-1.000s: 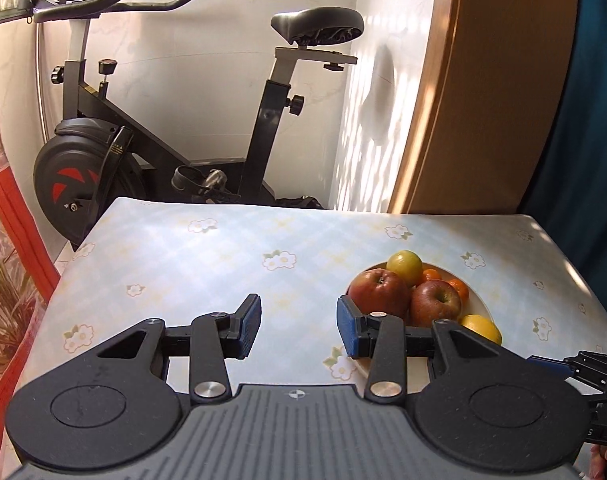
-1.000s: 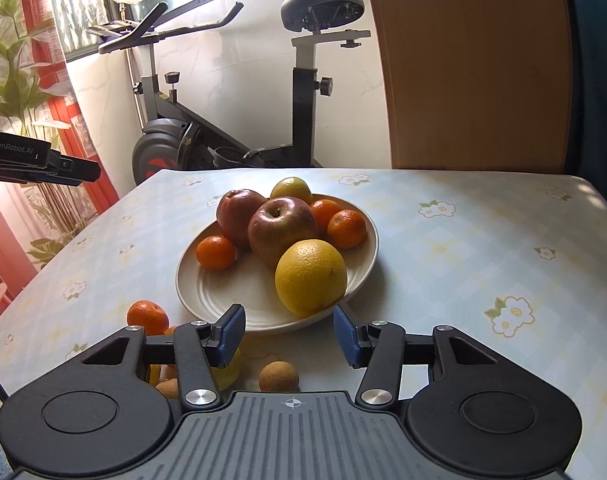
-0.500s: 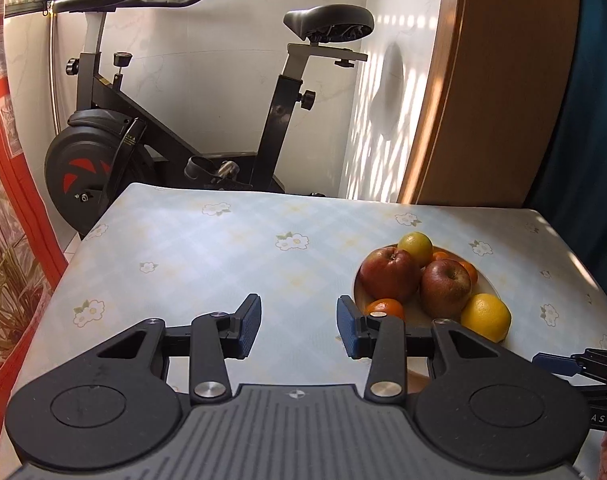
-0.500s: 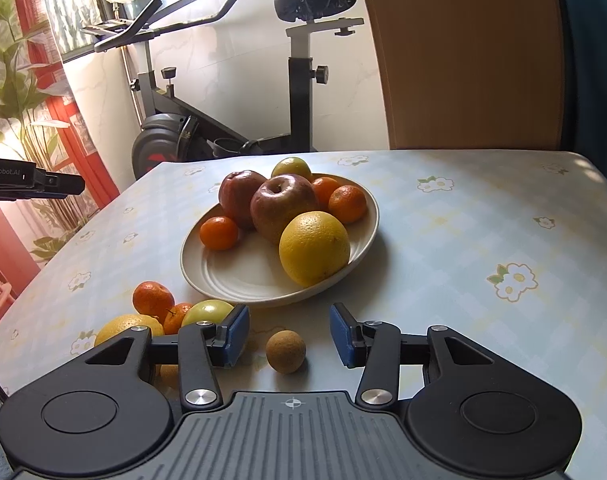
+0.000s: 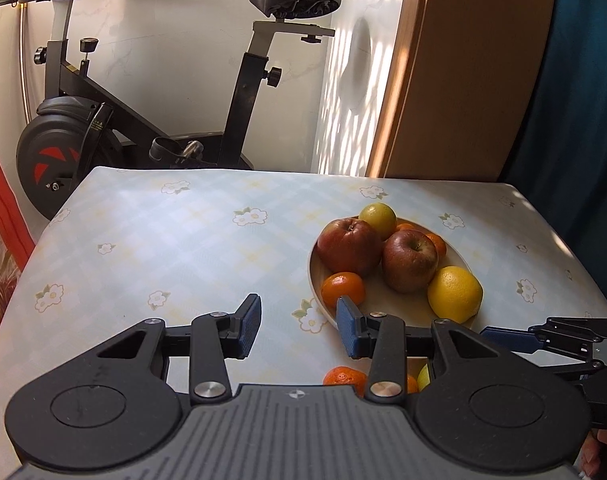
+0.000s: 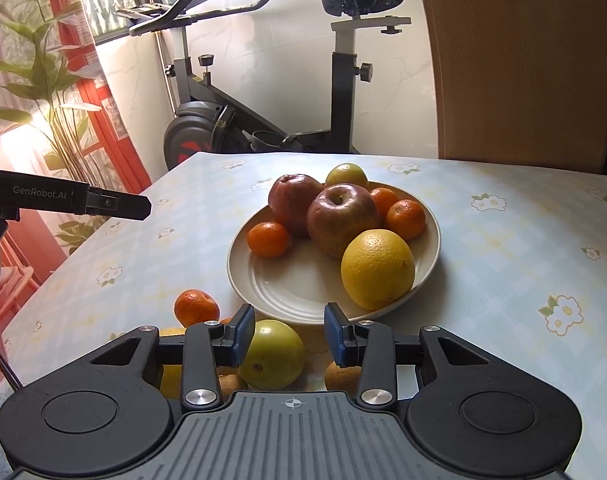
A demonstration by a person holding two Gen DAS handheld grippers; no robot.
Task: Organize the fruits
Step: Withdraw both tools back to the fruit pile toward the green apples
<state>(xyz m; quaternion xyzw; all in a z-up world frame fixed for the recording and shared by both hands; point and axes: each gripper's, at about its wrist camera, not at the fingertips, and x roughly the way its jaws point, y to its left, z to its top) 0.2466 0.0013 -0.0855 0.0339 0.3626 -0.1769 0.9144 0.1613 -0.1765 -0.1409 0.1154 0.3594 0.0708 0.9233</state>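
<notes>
Left wrist view: the left gripper [image 5: 297, 330] hangs over bare tablecloth [image 5: 183, 240], its jaws partly apart and nothing between them. The plate [image 5: 315, 280] of fruit lies at about one o'clock from it, with two red apples [image 5: 349, 246], a large yellow citrus [image 5: 455, 294] and a mandarin [image 5: 342, 288] on board. A loose mandarin [image 5: 343, 376] peeps out under the right-hand finger, at roughly five o'clock from the gap. The right gripper [image 5: 511, 338] enters from three o'clock, closer to that loose fruit than the left one appears to be.

Right wrist view: the right gripper [image 6: 289, 334] points over the near rim of the plate [image 6: 239, 276]. Loose on the table at its tip sit a green-yellow round fruit [image 6: 273, 354], a mandarin [image 6: 196, 307] at ten o'clock, and a small brown fruit [image 6: 339, 376] at five o'clock, half hidden by the right finger. The green fruit, roughly round with no clear long axis, lies just below the gap and towards its seven o'clock side, against the left pad [image 6: 245, 334] as seen here; whether they touch I cannot tell. The jaws are closing, the right pad is clear of the fruit, and nothing is gripped yet. This hand looks best placed for the pick; the plate waits at twelve o'clock. The left gripper [image 6: 139, 208] shows at nine o'clock, well apart.
</notes>
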